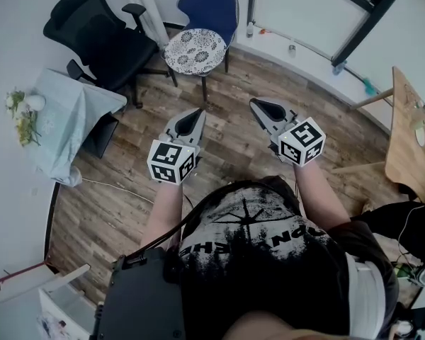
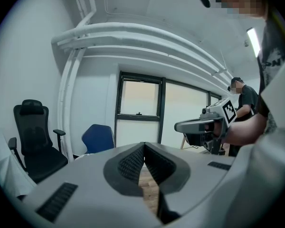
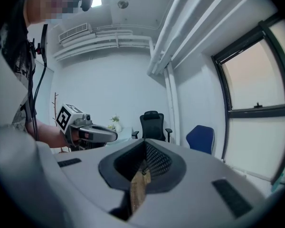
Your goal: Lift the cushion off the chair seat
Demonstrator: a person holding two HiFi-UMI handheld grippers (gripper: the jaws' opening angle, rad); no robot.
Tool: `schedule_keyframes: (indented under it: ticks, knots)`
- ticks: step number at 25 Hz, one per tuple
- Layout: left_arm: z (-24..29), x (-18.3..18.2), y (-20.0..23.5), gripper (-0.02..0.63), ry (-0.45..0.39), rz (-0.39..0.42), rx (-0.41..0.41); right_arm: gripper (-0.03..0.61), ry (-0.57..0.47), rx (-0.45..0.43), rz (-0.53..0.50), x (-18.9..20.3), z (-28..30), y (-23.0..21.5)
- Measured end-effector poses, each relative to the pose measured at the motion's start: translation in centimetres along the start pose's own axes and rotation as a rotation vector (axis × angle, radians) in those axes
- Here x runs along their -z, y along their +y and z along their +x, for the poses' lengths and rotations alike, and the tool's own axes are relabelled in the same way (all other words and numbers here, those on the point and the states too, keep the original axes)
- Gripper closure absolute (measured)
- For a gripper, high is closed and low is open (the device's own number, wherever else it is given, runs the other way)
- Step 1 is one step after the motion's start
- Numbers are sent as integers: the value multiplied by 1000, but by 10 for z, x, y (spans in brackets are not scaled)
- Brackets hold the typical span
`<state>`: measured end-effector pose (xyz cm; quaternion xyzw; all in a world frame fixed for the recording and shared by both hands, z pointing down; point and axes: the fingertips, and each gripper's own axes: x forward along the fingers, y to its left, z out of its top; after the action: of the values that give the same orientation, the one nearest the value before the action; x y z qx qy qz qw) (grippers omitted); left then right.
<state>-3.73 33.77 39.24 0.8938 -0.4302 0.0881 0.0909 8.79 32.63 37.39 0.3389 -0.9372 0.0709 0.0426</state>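
Head view: the round white-and-dark patterned fabric cushion [image 1: 194, 50] covers the blue plastic chair [image 1: 211, 4], so its seat is hidden. The light wooden table [image 1: 409, 137] runs off the right edge. The small objects [image 1: 292, 49] on the white sill [image 1: 315, 62] are too tiny to tell.

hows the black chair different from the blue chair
The black chair has armrests and a tall back with a headrest; the blue chair has a plain lower back and no armrests. The blue chair's seat carries a round patterned cushion; the black chair's seat is bare. Both stand on the wood floor.
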Motion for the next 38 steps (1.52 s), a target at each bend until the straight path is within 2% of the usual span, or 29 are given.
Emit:
schedule_keyframes:
  ticks: [11, 17, 22, 38]
  knots:
    - [0, 13, 4, 600, 4, -25, 3, 560, 24, -3, -9, 7, 3, 6]
    - [13, 14, 6, 600, 3, -33, 5, 560, 32, -5, 25, 9, 8, -6]
    - [29, 14, 17, 600, 15, -37, -2, 560, 63, -22, -27, 14, 22, -18]
    - [118, -18, 90, 600, 33, -63, -70, 560, 85, -116, -50, -11, 109, -113]
